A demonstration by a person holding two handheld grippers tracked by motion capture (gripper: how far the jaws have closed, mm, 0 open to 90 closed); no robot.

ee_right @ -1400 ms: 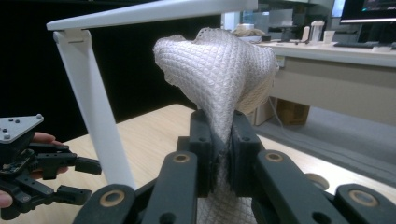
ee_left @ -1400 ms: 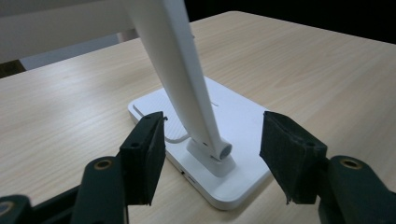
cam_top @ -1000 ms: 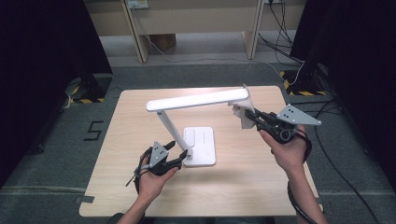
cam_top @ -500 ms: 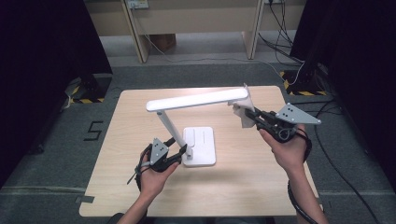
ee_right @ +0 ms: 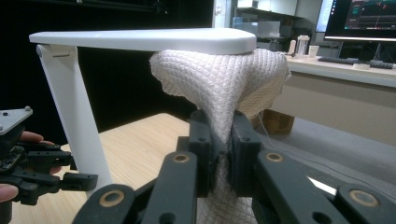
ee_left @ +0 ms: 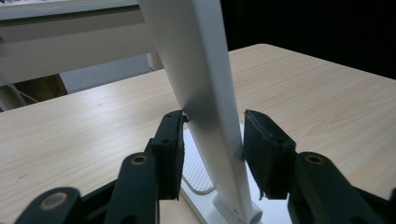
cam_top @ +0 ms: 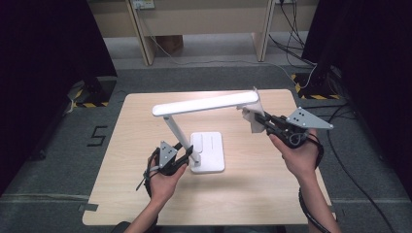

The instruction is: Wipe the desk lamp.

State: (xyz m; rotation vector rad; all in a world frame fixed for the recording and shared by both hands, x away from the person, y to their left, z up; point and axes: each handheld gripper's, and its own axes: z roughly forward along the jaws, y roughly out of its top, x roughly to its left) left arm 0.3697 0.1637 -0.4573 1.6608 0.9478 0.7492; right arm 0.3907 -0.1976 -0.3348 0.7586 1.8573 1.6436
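Desk lamp [cam_top: 206,145], mid-worktop [cam_top: 136,145]: left claw [ee_left: 212,144] closing around its stem, pads not yet pressing; right claw [ee_right: 219,149] clamps white cloth [ee_right: 224,84] under lamp head's tip. Step: steadying. Next: firm grip, then wipe

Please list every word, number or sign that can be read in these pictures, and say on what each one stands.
"5": black figure on the grey floor left of the table.
Monitor in the right gripper view: coloured lines and text, too small and blurred to read.
Lamp, cloth: no lettering seen.
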